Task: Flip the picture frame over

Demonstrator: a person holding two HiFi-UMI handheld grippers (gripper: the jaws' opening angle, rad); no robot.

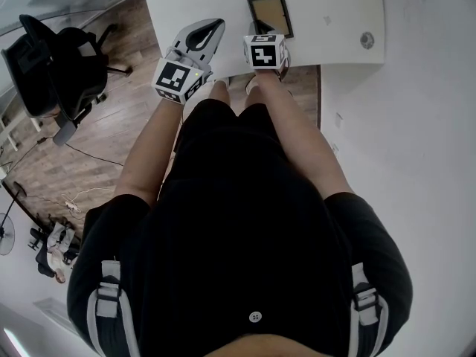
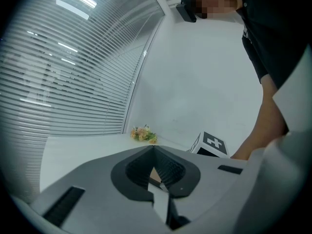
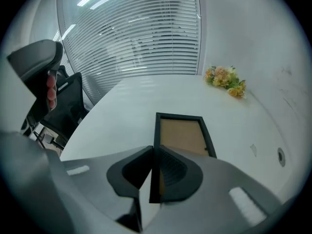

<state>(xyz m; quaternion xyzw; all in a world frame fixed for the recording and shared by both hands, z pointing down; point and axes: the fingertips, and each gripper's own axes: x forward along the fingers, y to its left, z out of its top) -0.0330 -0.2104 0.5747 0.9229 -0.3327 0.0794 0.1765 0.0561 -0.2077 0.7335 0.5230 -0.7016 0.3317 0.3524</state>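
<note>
The picture frame [image 1: 269,15] has a black rim around a brown panel that faces up. It lies flat on the white table [image 1: 335,13]. My right gripper [image 1: 262,30] reaches over the table's near edge to the frame's near left corner. In the right gripper view the frame's [image 3: 183,135] left rail runs down between the pads, and the right gripper [image 3: 153,150] is shut on it. My left gripper [image 1: 220,22] hovers just left of the frame with its tips together and nothing held. In its own view the left gripper [image 2: 153,148] is shut.
A small bunch of flowers [image 3: 225,78] lies at the table's far side, also seen as flowers [image 2: 143,134] from the left. A round cable hole [image 1: 367,40] sits right of the frame. A black office chair [image 1: 56,69] stands on the wooden floor to the left. A white wall runs along the right.
</note>
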